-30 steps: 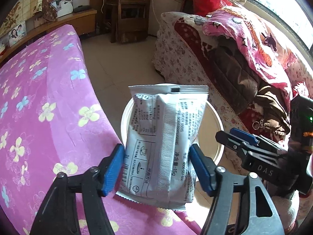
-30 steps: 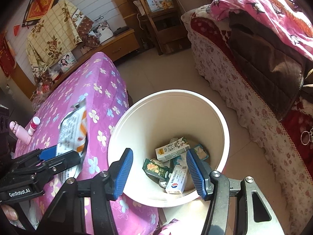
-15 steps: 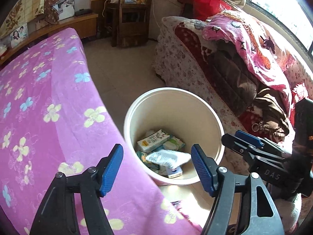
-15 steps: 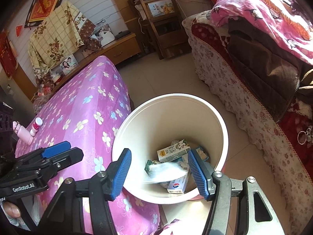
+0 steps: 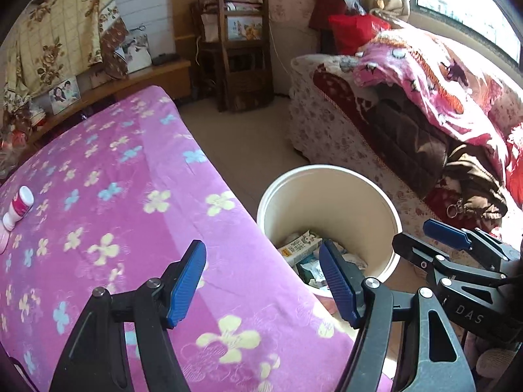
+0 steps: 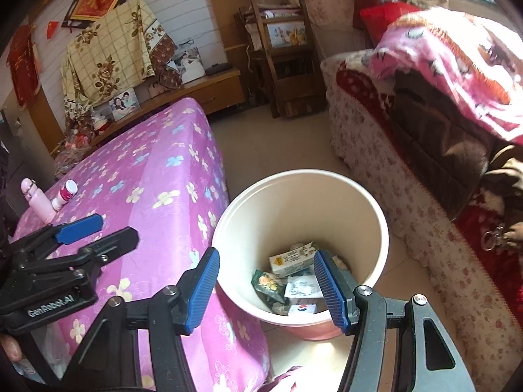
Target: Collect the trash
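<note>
A cream bin (image 5: 330, 176) (image 6: 300, 183) stands on the floor beside the table with the purple flowered cloth (image 5: 114, 215) (image 6: 157, 170). Inside it lie several bits of trash: a white carton (image 6: 289, 259), a green packet (image 6: 266, 282) and the white wrapper (image 6: 302, 287). My left gripper (image 5: 261, 281) hangs open and empty over the table's edge, left of the bin. My right gripper (image 6: 264, 290) is open and empty above the bin's near rim. Each gripper shows in the other's view, the right one (image 5: 454, 238) and the left one (image 6: 81, 228).
A small white bottle with a pink label (image 5: 18, 205) (image 6: 65, 194) and a pink bottle (image 6: 37, 201) lie at the table's far left. A sofa with a pink blanket (image 5: 425, 75) stands right of the bin. A wooden chair (image 5: 242, 65) is at the back.
The white wrapper left my left gripper and fell into the bin. Both grippers then drew back and up, away from the bin; the bottles came into view.
</note>
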A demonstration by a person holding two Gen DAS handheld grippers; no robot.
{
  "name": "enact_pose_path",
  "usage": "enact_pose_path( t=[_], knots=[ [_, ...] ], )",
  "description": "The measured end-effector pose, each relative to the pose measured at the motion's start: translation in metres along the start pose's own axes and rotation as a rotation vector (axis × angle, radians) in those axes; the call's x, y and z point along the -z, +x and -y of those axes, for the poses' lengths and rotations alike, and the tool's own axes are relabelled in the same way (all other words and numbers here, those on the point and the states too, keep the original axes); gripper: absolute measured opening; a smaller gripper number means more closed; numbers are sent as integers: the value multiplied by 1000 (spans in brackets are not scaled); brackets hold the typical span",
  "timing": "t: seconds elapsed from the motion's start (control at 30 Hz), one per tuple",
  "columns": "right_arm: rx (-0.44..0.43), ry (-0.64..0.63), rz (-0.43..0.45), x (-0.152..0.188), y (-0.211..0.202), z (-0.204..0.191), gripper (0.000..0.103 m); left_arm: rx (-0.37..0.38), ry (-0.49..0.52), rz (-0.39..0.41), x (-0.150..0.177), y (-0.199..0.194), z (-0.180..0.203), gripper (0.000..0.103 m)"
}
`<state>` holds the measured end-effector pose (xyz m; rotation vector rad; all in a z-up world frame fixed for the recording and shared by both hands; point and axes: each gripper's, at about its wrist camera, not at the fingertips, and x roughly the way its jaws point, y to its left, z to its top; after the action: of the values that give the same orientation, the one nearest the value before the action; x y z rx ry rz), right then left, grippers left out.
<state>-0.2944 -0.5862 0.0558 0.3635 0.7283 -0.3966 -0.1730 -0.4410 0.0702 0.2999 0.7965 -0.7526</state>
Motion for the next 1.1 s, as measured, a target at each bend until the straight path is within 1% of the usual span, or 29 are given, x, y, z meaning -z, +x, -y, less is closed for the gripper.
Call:
enact_pose_path(
  t=[0.17,0.27,0.37,0.43,0.5,0.57,0.9,1.1],
  knots=[
    [25,8,59,1,-31,-9,64,-37,-18,84,5,-30,-10,72],
    [51,12,107,2,-51,-17,64,-72,-48,124,9,-49,-17,72],
    [83,-6,148,1,-69,-28,64,-65,-80,154,13,-64,-26,72],
    [87,-7,175,2,-81,-35,66,-58,-94,171,16,-74,-30,72],
    [83,-4,204,3,-93,-39,73,-63,-89,197,19,-85,-32,72],
    [82,2,225,4,-102,-44,74,-71,-76,217,21,-95,-33,72],
    [86,-13,278,0,-133,-62,74,-80,-99,271,28,-126,-46,72],
    [95,-33,316,0,-148,-71,74,-81,-95,302,30,-141,-46,72]
  ],
)
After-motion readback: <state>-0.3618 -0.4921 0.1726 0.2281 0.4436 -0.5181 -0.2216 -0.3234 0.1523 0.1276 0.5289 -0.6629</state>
